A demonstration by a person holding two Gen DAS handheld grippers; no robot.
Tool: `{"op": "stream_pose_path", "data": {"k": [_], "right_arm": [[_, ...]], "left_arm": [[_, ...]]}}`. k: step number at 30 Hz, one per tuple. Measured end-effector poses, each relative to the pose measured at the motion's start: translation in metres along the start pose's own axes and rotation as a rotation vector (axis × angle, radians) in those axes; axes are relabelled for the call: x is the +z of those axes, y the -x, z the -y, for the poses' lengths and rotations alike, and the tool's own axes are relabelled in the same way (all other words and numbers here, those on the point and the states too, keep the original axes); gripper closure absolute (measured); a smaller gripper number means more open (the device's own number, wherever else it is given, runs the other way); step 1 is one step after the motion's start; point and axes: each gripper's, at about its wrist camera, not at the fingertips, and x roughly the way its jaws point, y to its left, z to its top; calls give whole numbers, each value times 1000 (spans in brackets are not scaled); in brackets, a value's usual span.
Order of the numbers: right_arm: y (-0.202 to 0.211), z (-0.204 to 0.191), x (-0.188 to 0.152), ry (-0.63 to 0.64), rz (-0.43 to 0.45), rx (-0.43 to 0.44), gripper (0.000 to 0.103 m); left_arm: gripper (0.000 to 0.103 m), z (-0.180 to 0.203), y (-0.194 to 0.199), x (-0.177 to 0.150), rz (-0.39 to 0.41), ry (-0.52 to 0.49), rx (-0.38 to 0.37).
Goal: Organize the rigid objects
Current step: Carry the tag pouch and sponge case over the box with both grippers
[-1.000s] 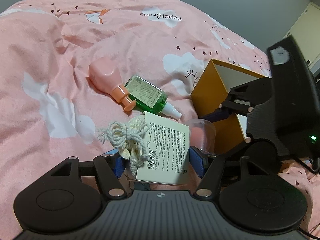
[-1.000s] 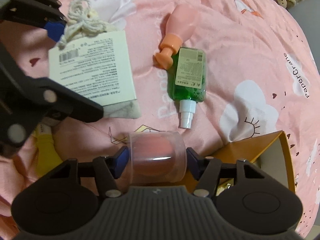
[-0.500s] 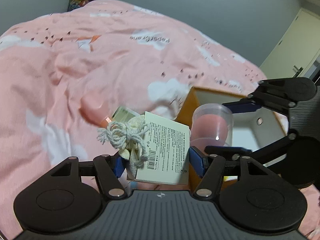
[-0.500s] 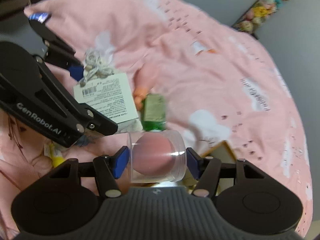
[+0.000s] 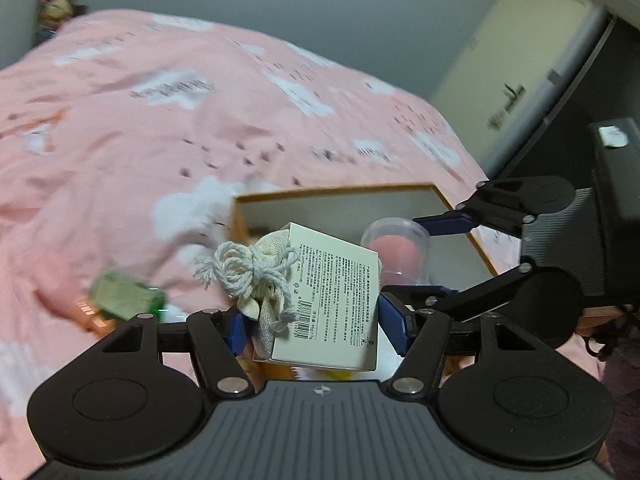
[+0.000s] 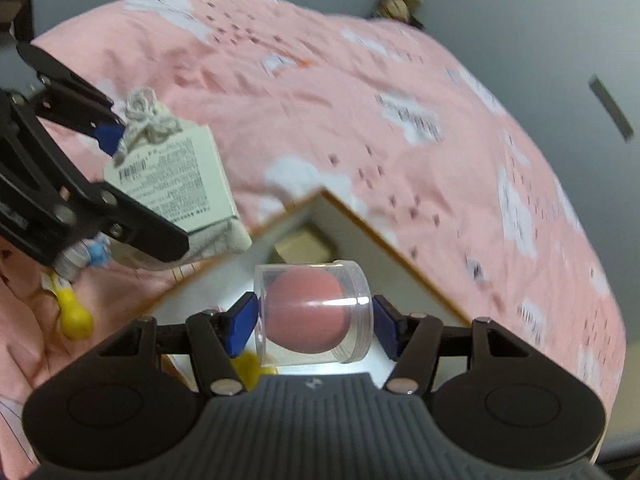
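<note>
Items in transit: two. Clear cylindrical case [image 6: 310, 312] with a pink sponge inside is being pinched at both ends between the blue pads of the right gripper [image 6: 314, 326], low centre of the right wrist view, and is being held directly over the open orange-edged box [image 6: 384, 240]. White printed carton [image 5: 334, 298], with a cloth pouch and knotted cord [image 5: 250, 268] attached, is being pinched by the left gripper [image 5: 316, 324], low centre of the left wrist view, and is being held at the box's near edge; the pad contact is partly hidden by the pouch.

Progress, as judged: both items are being carried but are not yet released, so placement in the box is still outstanding. One pale item is being glimpsed inside the box; what it is cannot be told. Green bottle [image 5: 126, 294], blurred, is being left on the pink bedcover [image 5: 160, 140] at lower left of the left wrist view, with a peach-coloured item just beside it. Yellow item [image 6: 74, 314] is being left on the cover at lower left of the right wrist view. At least these are still to be collected.

Change against the frames of one second ago: both items, then low against the cover, are now being shown lifted; the box is now being seen from above with its interior open to view; the bottle is being shown pushed toward the frame edge and blurred. Jaw spacing is being kept unchanged on both sides.
</note>
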Motion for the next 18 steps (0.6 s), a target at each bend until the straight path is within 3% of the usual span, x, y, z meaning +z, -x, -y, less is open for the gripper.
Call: {"op": "stream_pose_path", "data": {"k": [9,13,18], "right_arm": [[-27,38,-49,-151,-118,19,42],[-40,46,-60,-188,-139,32,42],[-56,55,-68,-217,-155,34,42]], "left_arm": [[29,19,-75,16,-194,-64,-48],[29,20,-112,21,-265,-73,5],[29,21,-136,18,-300,28,92]]}}
